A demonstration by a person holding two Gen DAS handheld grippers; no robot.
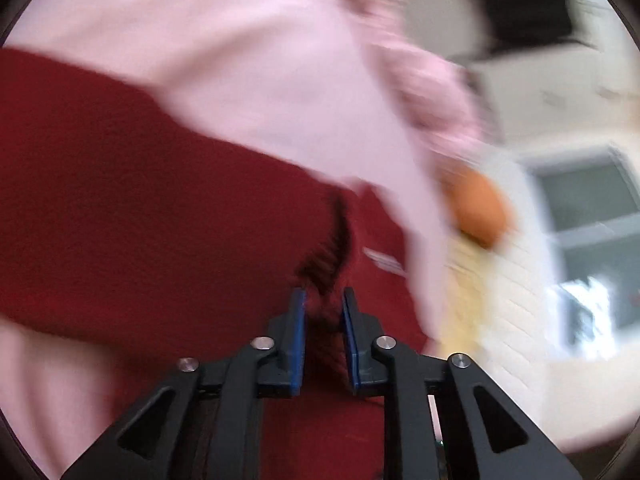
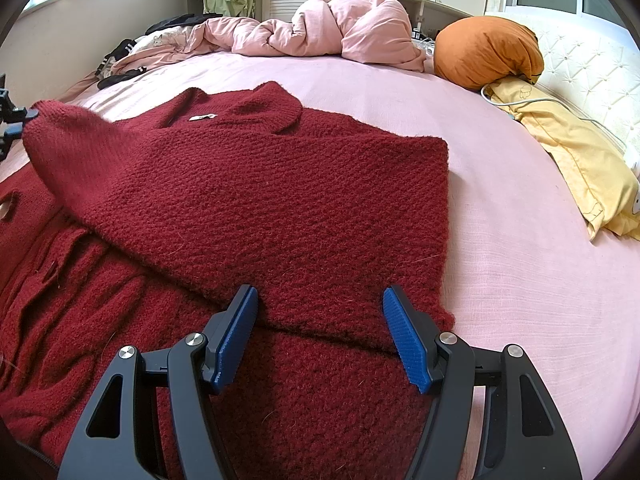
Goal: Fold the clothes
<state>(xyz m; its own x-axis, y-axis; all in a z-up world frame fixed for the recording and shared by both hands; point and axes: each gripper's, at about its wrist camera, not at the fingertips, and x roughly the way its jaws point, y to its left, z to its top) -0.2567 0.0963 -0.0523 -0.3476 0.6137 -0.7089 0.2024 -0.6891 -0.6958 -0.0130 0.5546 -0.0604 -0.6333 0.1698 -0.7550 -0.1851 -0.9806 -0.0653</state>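
Red knitted cardigan (image 2: 256, 200) lies on the pink bed (image 2: 520, 264), collar toward the far duvet (image 2: 332, 32), one sleeve folded across. Left hand-held gripper (image 1: 324, 304) pinches its knit; right hand-held gripper (image 2: 320, 300) is spread over the hem.

Both wrist views low over sweater (image 2: 256, 200)

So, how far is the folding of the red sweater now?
One fold looks done: the right side of the red sweater lies folded over its body on the pink bed sheet. In hand: the left gripper pinches red knit, a sleeve end as far as visible. The right gripper is open above the hem. Remaining: further folds.
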